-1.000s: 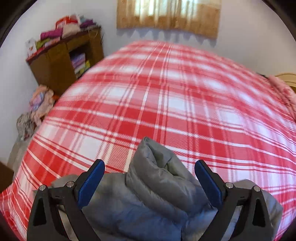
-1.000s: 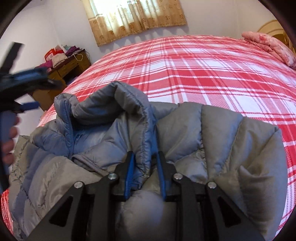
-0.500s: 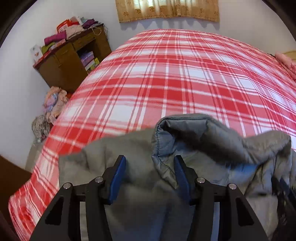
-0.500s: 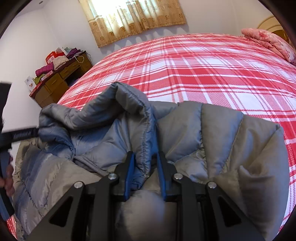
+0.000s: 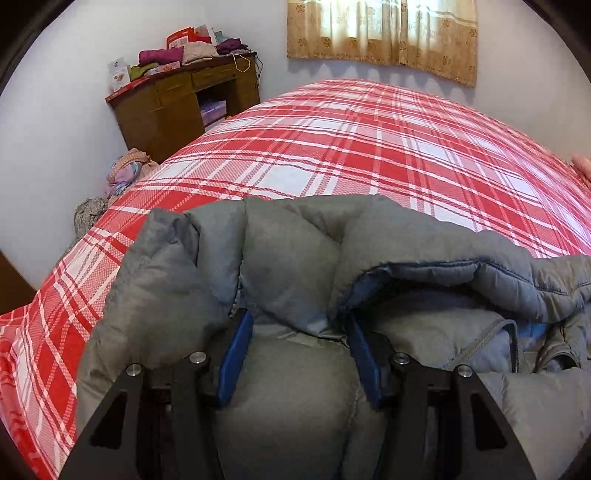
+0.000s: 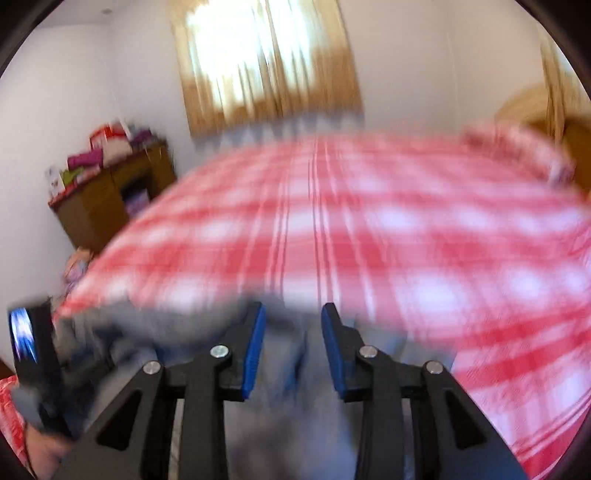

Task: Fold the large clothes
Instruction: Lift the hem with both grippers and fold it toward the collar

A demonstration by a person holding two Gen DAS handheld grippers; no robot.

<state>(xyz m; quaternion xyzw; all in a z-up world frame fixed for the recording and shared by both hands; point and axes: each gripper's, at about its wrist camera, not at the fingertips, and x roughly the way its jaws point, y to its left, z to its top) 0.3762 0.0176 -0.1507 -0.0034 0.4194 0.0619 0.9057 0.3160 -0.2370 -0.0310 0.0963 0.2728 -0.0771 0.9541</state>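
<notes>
Jacket point(image 5: 288, 266), grey and puffy, lies bunched on the plaid bed point(image 5: 332, 147); fold barely begun. My left gripper point(image 5: 299, 354) clamps a quilted ridge. My right gripper point(image 6: 291, 347) is opening, nothing pinched; view blurred.

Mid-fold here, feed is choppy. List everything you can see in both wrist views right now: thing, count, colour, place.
puffer jacket: one, grey with blue lining, near edge of the bed, bunched
bedspread: one, red and white plaid, covering the bed
wooden desk: one, brown, far left corner by the wall
folded clothes and boxes: several, purple, beige, green, red, on top of the desk
clothes heap: one, pastel mix, floor beside the desk
curtain: one, tan, on the back wall
pillow: one, pink, far right of the bed, blurred
left gripper: black with blue pads, closed on a jacket fold
right gripper: black with blue pads, jaws opening, above the jacket, pads not pressing it
</notes>
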